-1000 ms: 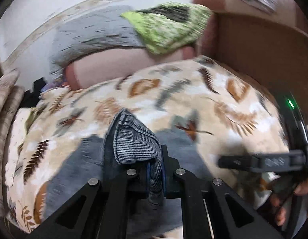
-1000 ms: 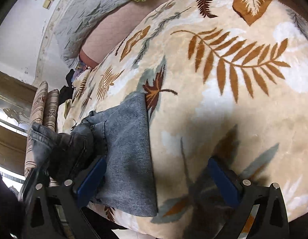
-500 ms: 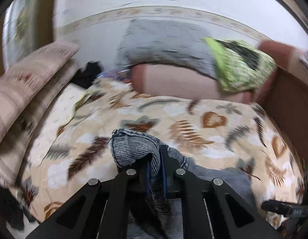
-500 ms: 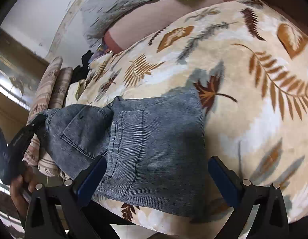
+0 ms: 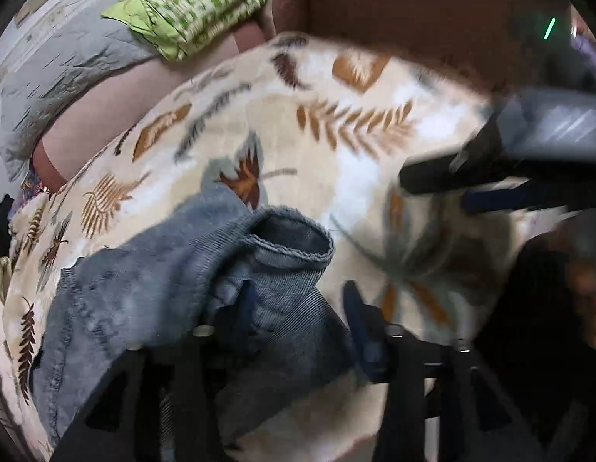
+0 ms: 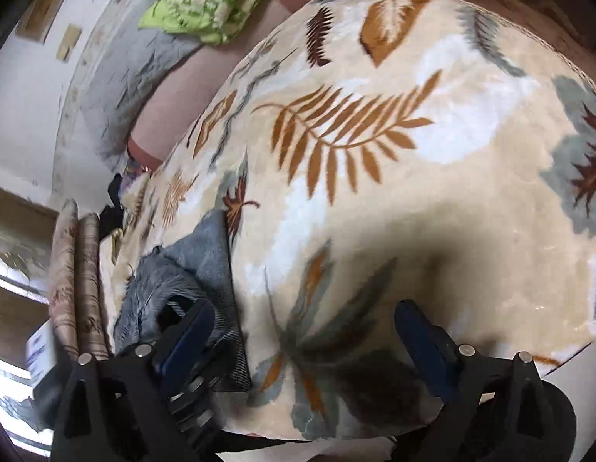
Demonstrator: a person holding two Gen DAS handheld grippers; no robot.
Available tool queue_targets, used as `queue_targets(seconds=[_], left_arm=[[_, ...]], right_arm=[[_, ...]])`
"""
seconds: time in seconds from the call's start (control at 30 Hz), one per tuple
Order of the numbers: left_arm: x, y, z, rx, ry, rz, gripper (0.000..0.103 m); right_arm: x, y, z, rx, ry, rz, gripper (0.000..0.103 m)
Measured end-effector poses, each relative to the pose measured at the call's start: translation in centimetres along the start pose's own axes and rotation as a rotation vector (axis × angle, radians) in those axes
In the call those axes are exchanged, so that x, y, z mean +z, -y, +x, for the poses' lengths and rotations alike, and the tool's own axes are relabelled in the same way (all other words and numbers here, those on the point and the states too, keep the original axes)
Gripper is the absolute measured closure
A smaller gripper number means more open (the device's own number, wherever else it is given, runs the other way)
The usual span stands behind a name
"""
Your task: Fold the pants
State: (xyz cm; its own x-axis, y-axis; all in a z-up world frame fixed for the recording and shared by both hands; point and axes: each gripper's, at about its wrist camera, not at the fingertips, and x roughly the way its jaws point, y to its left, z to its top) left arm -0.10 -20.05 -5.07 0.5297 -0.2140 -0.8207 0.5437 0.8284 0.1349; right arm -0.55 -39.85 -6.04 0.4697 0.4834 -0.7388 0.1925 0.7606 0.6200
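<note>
Blue-grey jeans (image 5: 163,269) lie bunched and doubled over on a leaf-print blanket (image 5: 336,161), a hemmed edge (image 5: 294,250) turned up on top. My left gripper (image 5: 300,313) hovers low over them, its jaws opening; denim lies loose between the blue pads (image 5: 355,319), which no longer pinch it. In the right wrist view the jeans (image 6: 209,265) sit at the left. My right gripper (image 6: 305,331) stands wide with its jaws closing slightly, only blanket (image 6: 375,192) between its fingers. Its left finger (image 6: 190,331) overlaps the jeans' edge. The left wrist view shows the right gripper (image 5: 444,188) blurred at the right.
A green patterned cloth (image 5: 198,11) and a grey quilt (image 5: 67,73) lie on a pink cushion (image 5: 117,115) behind the blanket. A brown board (image 5: 413,7) rises at the back right. Striped bolsters (image 6: 78,277) stand left of the bed.
My left gripper dropped toward the blanket, carrying the pinched denim fold rightward, then opened and let it go. The right gripper slid right, so the jeans now sit at its left finger.
</note>
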Motion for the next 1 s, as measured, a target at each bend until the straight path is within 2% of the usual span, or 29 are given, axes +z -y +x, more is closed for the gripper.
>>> queue_targets(seconds=[0.03, 0.1, 0.2, 0.23, 0.3, 0.33, 0.37, 0.43, 0.53, 0.63, 0.67, 0.73, 0.77, 0.8, 0.83, 0.87, 0.9, 1.0], left_arm=[[-0.4, -1.0, -1.0, -0.018, 0.042, -0.028, 0.036], [-1.6, -3.6, -3.0, 0.0, 0.113, -0.101, 0.029], [-5.5, -10.8, -6.8, 0.133, 0.196, -0.311, 0.024], [-7.5, -13.7, -7.9, 0.212, 0.211, -0.408, 0.02], [-11.1, -19.0, -9.1, 0.349, 0.201, -0.58, 0.017], [-13.5, -22.1, -8.7, 0.411, 0.167, -0.678, 0.017], [-15.0, -24.2, -8.3, 0.436, 0.144, -0.735, 0.017], [-17.4, -27.3, -7.5, 0.471, 0.121, -0.823, 0.017], [-20.1, -29.6, -6.4, 0.44, 0.136, -0.906, 0.017], [-21.1, -29.6, -6.3, 0.424, 0.152, -0.915, 0.017], [-21.3, -29.4, -6.1, 0.421, 0.155, -0.917, 0.017], [-21.4, -29.5, -5.5, 0.405, 0.151, -0.916, 0.017], [-21.4, -29.3, -5.3, 0.411, 0.147, -0.916, 0.017], [-21.5, -29.3, -5.4, 0.409, 0.147, -0.911, 0.017], [-21.5, -29.1, -5.2, 0.412, 0.147, -0.902, 0.017], [-21.1, -29.6, -4.9, 0.413, 0.145, -0.893, 0.017], [-20.9, -29.5, -4.6, 0.411, 0.149, -0.888, 0.017], [-19.7, -29.7, -4.2, 0.409, 0.148, -0.872, 0.017]], right_arm=[[0.1, -0.1, 0.0, -0.002, 0.003, -0.003, 0.007], [0.0, -0.6, -0.5, 0.006, 0.027, -0.007, 0.007], [-0.4, -2.8, -2.1, 0.016, 0.058, -0.05, 0.007], [-0.7, -3.9, -2.5, 0.033, 0.058, -0.071, 0.007], [-2.3, -6.7, -2.3, 0.137, -0.005, -0.107, 0.007], [-3.5, -8.5, -1.1, 0.222, -0.076, -0.113, 0.006], [-4.5, -9.5, -0.2, 0.271, -0.126, -0.118, 0.006], [-6.9, -12.6, 3.0, 0.385, -0.266, -0.121, 0.006], [-9.1, -16.2, 7.9, 0.407, -0.37, -0.105, 0.006], [-10.0, -18.4, 10.5, 0.395, -0.414, -0.101, 0.007], [-10.0, -19.0, 11.1, 0.333, -0.389, -0.129, 0.008], [-9.9, -19.4, 11.9, 0.283, -0.378, -0.138, 0.016], [-9.6, -19.9, 11.8, 0.25, -0.356, -0.176, 0.036], [-9.2, -20.3, 11.3, 0.212, -0.336, -0.221, 0.066], [-9.0, -20.4, 10.9, 0.213, -0.332, -0.23, 0.071], [-8.5, -20.7, 9.9, 0.209, -0.319, -0.252, 0.083], [-8.0, -21.1, 8.8, 0.199, -0.299, -0.282, 0.087], [-5.5, -21.8, 6.3, 0.197, -0.239, -0.313, 0.087]])
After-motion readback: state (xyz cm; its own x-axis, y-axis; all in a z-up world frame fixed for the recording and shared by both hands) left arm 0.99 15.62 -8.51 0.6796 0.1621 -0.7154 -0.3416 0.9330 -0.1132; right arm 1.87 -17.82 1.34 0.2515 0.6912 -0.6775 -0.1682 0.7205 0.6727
